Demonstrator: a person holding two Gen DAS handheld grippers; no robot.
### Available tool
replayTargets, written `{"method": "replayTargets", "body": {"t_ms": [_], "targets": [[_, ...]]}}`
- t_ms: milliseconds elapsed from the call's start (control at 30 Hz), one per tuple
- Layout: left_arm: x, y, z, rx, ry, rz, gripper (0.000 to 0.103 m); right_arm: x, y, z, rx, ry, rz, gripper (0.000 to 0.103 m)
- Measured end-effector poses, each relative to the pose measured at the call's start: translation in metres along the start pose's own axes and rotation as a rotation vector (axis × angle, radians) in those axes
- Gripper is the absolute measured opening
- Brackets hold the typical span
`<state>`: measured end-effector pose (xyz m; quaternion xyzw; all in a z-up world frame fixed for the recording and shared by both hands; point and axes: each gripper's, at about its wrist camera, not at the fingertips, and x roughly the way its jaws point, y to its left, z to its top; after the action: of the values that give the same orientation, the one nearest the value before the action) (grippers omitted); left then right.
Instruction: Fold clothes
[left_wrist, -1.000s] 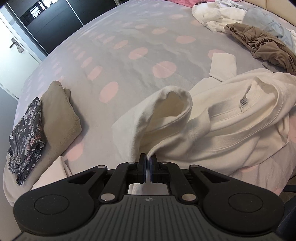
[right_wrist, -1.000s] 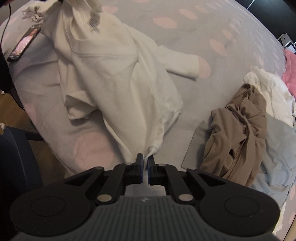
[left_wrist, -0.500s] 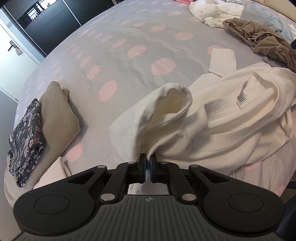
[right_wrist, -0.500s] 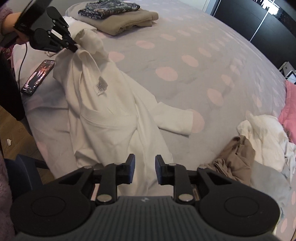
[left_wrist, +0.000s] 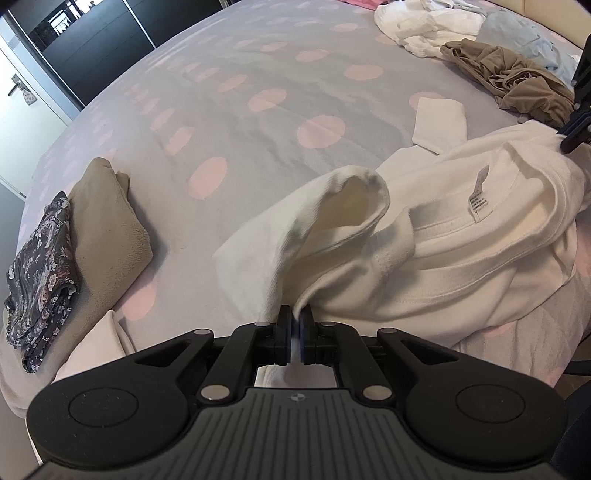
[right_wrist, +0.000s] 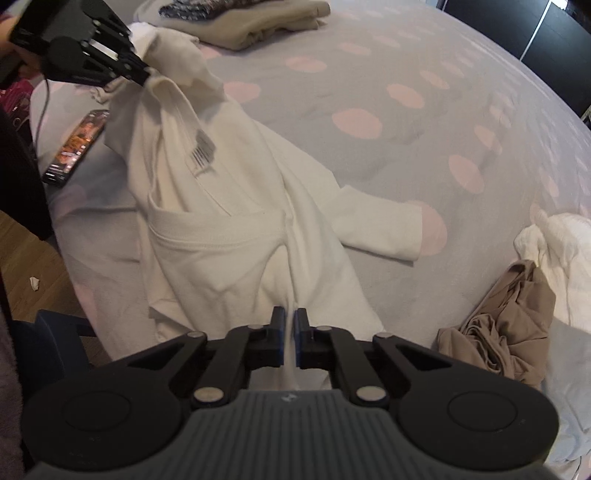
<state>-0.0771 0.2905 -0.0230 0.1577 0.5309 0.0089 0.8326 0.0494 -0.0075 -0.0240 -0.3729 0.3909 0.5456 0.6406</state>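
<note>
A cream-white sweatshirt (left_wrist: 461, 266) lies rumpled near the front edge of the grey bedspread with pink dots (left_wrist: 258, 147), its neck label showing. My left gripper (left_wrist: 294, 321) is shut on a shoulder fold and holds it a little off the bed. In the right wrist view the sweatshirt (right_wrist: 221, 266) stretches away towards that left gripper (right_wrist: 142, 75) at the top left. My right gripper (right_wrist: 290, 321) is closing, with a ridge of the sweatshirt's white fabric pinched between its pads. One sleeve lies flat, out to the right.
A folded beige garment (left_wrist: 107, 229) with a dark floral one (left_wrist: 40, 291) on top sits at the left. A crumpled brown garment (right_wrist: 509, 325) and white clothes (right_wrist: 554, 243) lie to the right. A phone (right_wrist: 75, 147) rests at the bed's edge, above a blue chair (right_wrist: 55, 339).
My right gripper let go of the sweatshirt's lower edge, opened, shifted towards the collar and closed on a fold of the body. The left gripper kept its grip and stayed put.
</note>
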Motion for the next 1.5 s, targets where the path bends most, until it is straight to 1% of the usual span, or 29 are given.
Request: {"method": "replayTargets", "body": {"t_ms": [133,200,267,400,600,767,833,900,933,1000,1033,1133,1233,1333,1467,1500], "targets": [[0.001,0.001,-0.001,0.001,0.009,-0.007,0.002,-0.020,0.013,-0.008,-0.093,-0.018,0.066,0.006],[0.001,0.000,-0.003,0.004,0.013,-0.007,0.002,-0.019,0.022,-0.012,-0.143,0.004,0.097,0.006],[0.001,-0.002,-0.004,0.007,0.016,-0.005,0.002,-0.012,0.030,-0.014,-0.180,0.030,0.091,0.006],[0.001,-0.003,-0.005,0.008,0.019,0.000,0.002,0.003,0.034,-0.014,-0.190,0.061,0.045,0.006],[0.002,-0.004,-0.007,0.013,0.023,0.006,0.002,-0.007,0.027,-0.011,-0.177,0.046,0.013,0.010],[0.002,-0.005,-0.007,0.021,0.025,0.010,0.002,-0.021,0.013,-0.001,-0.127,-0.016,0.005,0.013],[0.002,-0.006,-0.008,0.023,0.025,0.012,0.002,-0.021,0.008,0.004,-0.111,-0.029,0.001,0.014],[0.002,-0.006,-0.008,0.026,0.026,0.014,0.002,-0.018,0.004,0.009,-0.100,-0.039,-0.004,0.021],[0.002,-0.007,-0.008,0.026,0.027,0.016,0.002,-0.015,0.004,0.011,-0.093,-0.042,0.004,0.022],[0.002,-0.008,-0.008,0.027,0.028,0.018,0.002,-0.010,0.004,0.016,-0.080,-0.054,0.029,0.029],[0.003,-0.008,-0.008,0.028,0.028,0.019,0.002,-0.007,0.005,0.018,-0.074,-0.060,0.041,0.030],[0.003,-0.009,-0.007,0.033,0.030,0.021,0.002,0.005,0.009,0.022,-0.082,-0.045,0.070,0.030],[0.004,-0.009,-0.007,0.034,0.031,0.019,0.002,0.019,0.009,0.021,-0.086,-0.011,0.068,0.030],[0.004,-0.009,-0.007,0.037,0.034,0.019,0.002,0.028,0.005,0.021,-0.033,-0.015,0.082,0.029],[0.006,-0.011,-0.006,0.046,0.039,0.021,0.002,0.023,0.021,0.029,-0.064,-0.081,0.095,0.029],[0.007,-0.011,-0.006,0.048,0.041,0.023,0.002,0.024,0.025,0.031,-0.069,-0.083,0.086,0.027]]}}
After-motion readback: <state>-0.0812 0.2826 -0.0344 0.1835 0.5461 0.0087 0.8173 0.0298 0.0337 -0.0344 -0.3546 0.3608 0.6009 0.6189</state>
